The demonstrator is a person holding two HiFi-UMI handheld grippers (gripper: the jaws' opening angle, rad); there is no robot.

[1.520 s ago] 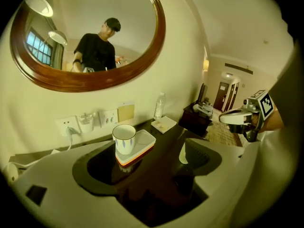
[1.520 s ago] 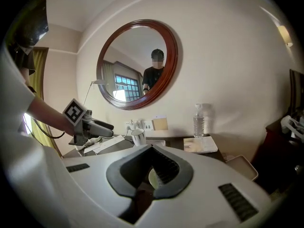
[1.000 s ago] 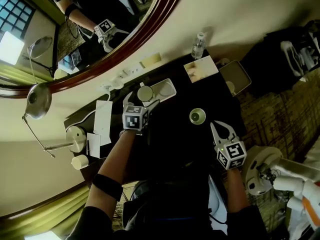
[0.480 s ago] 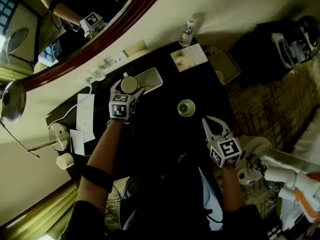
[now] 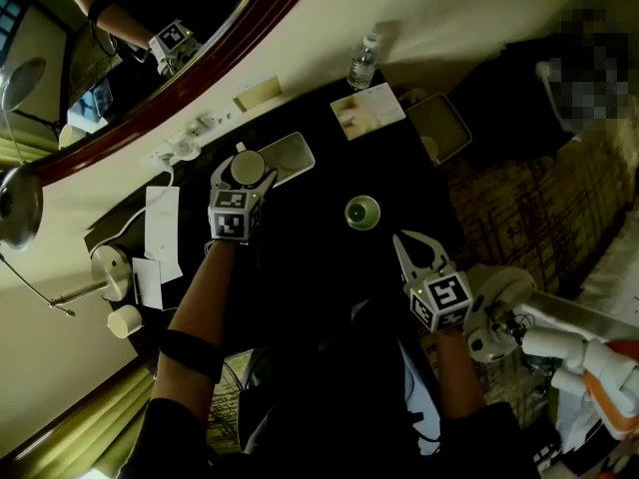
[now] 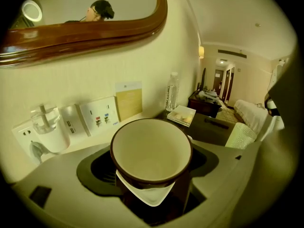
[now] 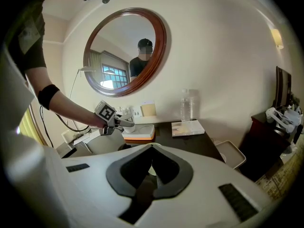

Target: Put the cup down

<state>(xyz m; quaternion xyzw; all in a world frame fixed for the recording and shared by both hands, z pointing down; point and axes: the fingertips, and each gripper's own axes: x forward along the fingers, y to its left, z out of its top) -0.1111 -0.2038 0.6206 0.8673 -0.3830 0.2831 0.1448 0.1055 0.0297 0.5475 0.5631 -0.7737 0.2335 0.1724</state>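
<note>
A cup (image 5: pixel 247 166), white inside with a dark rim and outside (image 6: pixel 151 151), sits between the jaws of my left gripper (image 5: pixel 245 173) at the back left of the dark desk (image 5: pixel 310 257). It is beside a white tray (image 5: pixel 287 155). The jaws have just been closing, and their pads now lie against the cup's sides. I cannot tell whether the cup's base rests on anything. My right gripper (image 5: pixel 400 239) hovers near the desk's front right, shut and empty (image 7: pixel 151 148). In the right gripper view my left gripper (image 7: pixel 124 123) reaches to the tray's (image 7: pixel 139 132) left end.
A small green cup (image 5: pixel 362 211) stands mid-desk between the grippers. At the back are a water bottle (image 5: pixel 361 63) and a booklet (image 5: pixel 367 110); a white bin (image 5: pixel 437 128) sits off the desk's right. Papers (image 5: pixel 160 223) and a lamp base (image 5: pixel 105 264) lie left. Wall sockets (image 6: pixel 97 115) are behind the cup.
The head camera has shifted, so everything sits further left in the picture. The left gripper stays around the cup, with its jaws narrower than before. The right gripper has not moved.
</note>
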